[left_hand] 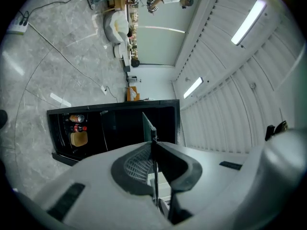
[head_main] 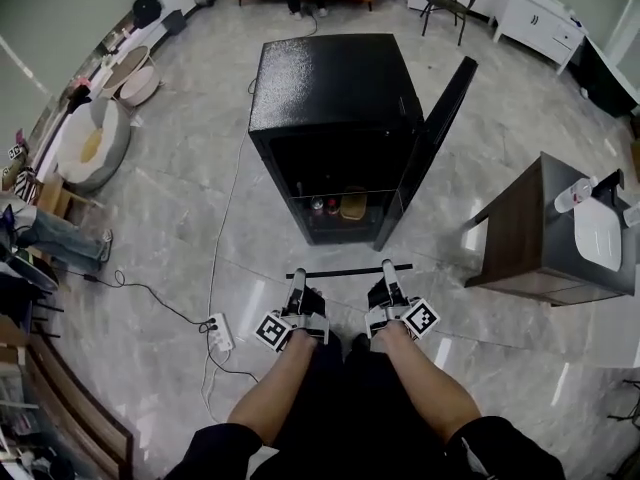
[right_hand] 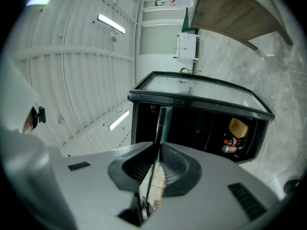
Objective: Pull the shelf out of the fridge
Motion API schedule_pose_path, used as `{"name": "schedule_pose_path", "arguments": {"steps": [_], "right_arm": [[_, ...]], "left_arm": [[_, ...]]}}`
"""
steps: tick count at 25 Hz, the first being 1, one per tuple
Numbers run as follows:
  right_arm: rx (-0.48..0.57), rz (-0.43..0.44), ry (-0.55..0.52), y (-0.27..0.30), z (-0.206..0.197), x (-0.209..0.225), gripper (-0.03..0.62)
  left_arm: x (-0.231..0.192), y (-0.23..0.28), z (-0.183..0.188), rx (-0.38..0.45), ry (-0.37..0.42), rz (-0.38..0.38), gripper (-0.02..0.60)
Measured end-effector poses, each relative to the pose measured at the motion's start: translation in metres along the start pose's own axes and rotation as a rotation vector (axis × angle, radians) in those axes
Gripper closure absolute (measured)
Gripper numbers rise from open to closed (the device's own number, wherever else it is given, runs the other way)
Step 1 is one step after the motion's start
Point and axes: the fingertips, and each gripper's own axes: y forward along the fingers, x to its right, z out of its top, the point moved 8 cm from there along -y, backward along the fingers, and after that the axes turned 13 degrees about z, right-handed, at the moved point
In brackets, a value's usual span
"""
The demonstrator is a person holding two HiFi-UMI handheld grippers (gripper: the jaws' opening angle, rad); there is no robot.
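Thin, flat glass shelf [head_main: 345, 271] with a dark rim, clear of the boxy, speckled black fridge [head_main: 330, 78], edge-on at its 6 o'clock above the glossy marbled floor [head_main: 200, 188]. Clamped at both ends: left gripper [head_main: 297, 276] and right gripper [head_main: 388, 268] jaws closed on the pane, ribbed pads [left_hand: 136, 166] flanking it.
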Motion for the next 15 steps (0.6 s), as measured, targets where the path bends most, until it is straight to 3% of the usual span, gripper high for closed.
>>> {"name": "schedule_pose_path", "arguments": {"steps": [7, 15], "right_arm": [[-0.029, 0.054, 0.010, -0.014, -0.007, -0.058, 0.551], [0.008, 0.061, -0.009, -0.035, -0.020, -0.101, 0.551]], "left_arm": [[0.037, -0.040, 0.002, -0.022, 0.018, -0.030, 0.543], [0.064, -0.074, 0.007, -0.052, 0.014, -0.052, 0.543]]}}
